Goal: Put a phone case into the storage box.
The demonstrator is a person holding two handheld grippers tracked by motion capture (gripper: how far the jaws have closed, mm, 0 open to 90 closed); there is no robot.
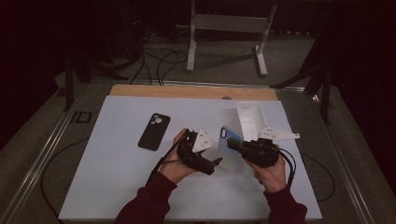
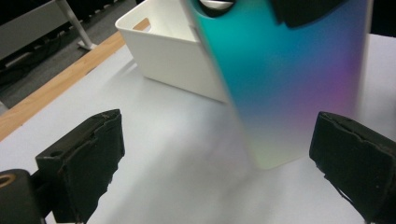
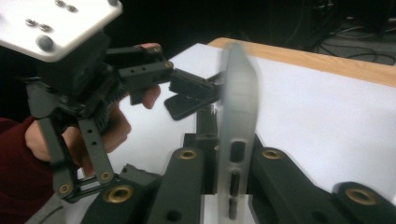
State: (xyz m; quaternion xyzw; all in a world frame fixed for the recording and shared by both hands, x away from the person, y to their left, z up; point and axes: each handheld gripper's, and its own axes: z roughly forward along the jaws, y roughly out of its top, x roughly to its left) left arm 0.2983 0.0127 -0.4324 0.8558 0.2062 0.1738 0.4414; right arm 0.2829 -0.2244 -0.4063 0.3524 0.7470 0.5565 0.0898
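White tabletop [image 1: 116, 186]: beside the bin [image 1: 250, 119], right gripper [image 1: 236, 145] clamps the iridescent phone case [image 1: 229, 148]; left gripper [image 1: 215, 162] jaws gape empty. Probably mid-handover; next, binning it.

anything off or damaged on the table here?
Nothing spilled or broken. The iridescent phone case is held on edge above the table by the right gripper; the left gripper's pads look chipped.

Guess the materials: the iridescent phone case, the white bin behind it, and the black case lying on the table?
Iridescent phone case: likely plastic, satin teal-to-purple gradient face, frosted translucent edge in the right gripper view. The right claw is shut on it.
White bin: probably moulded plastic, smooth matte walls with a cut handle slot.
Black case: looks like matte silicone or soft plastic, no glare; too small to tell for sure.
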